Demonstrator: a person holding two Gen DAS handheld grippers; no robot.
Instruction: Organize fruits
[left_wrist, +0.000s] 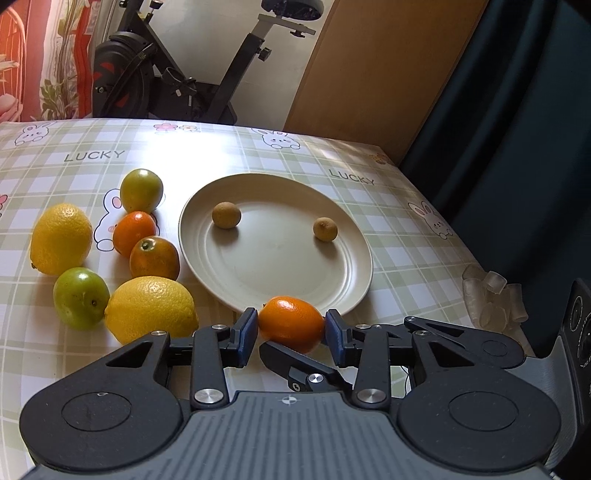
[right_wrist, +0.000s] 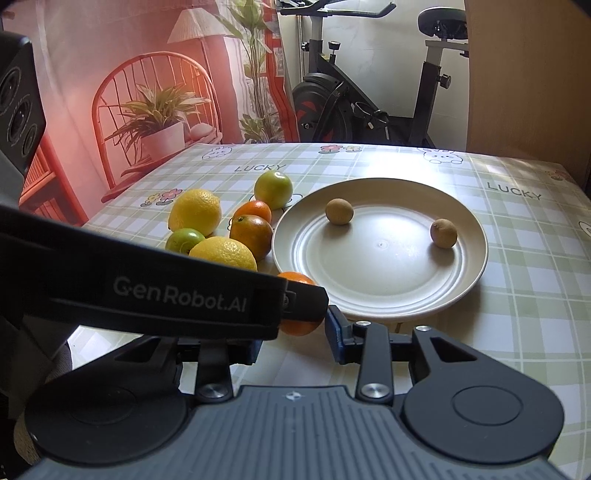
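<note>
Scanning left to right: loose citrus cluster with lemon on the tablecloth, then plate carrying two small brown fruits. Left gripper pinches a small orange across its middle, at the plate's near rim. Light, firm, smooth-skinned; likely slips if squeezed off-centre. Right gripper narrow, apparently empty.

Your checked tablecloth carries the cream plate; left of the plate lie lemons, green fruits and oranges.
</note>
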